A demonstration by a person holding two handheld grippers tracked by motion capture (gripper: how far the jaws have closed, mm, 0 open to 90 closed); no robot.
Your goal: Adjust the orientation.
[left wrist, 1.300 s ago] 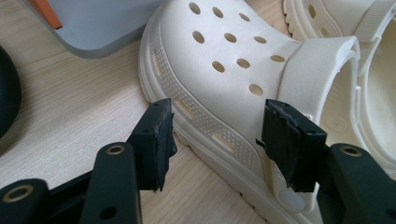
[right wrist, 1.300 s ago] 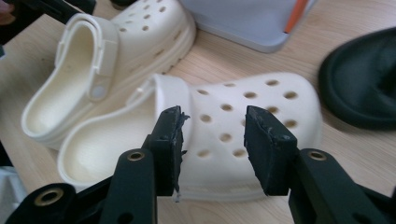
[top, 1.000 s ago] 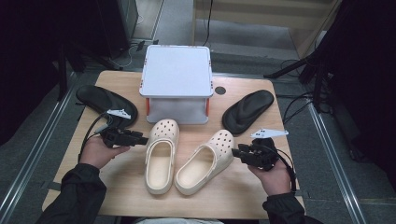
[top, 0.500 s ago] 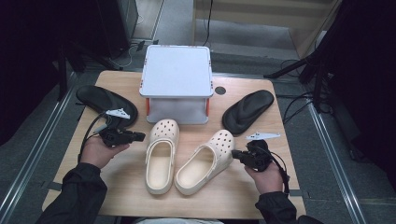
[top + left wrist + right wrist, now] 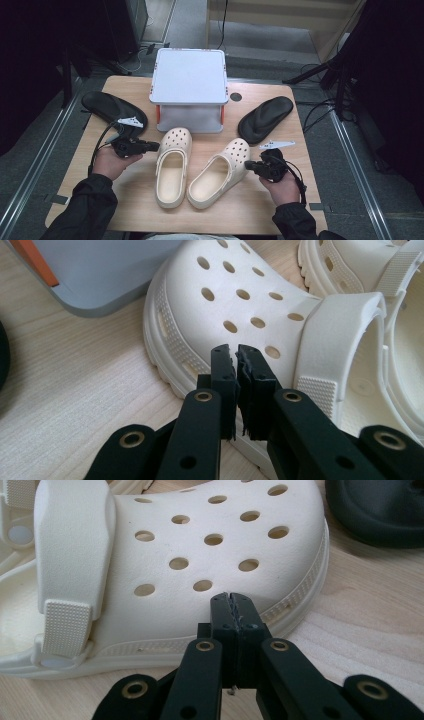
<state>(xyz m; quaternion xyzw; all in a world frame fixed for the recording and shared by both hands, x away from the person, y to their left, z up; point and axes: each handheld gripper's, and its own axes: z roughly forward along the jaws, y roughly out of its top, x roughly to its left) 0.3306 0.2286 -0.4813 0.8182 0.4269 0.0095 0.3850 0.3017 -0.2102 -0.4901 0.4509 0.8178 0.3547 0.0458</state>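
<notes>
Clogs are lying side by side at centre frame: left clog [image 5: 171, 165] and right clog [image 5: 220, 172]. Left gripper [image 5: 150, 146], jaws nearly together and holding nothing, is pointing at the left clog. Right gripper [image 5: 251, 167], jaws fully together and likewise holding nothing, is pointing at the right clog.

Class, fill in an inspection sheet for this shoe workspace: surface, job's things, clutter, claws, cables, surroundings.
Surface: wooden table, bare at the front.
Job's things: left cream clog and right cream clog side by side, heels nearly touching.
Clutter: two black sandals; grey box at the back.
Claws: left claw shut at the left clog's side; right claw shut beside the right clog; neither grips.
Cables: black cable trailing from the left claw.
Surroundings: grey floor, dark stands.
</notes>
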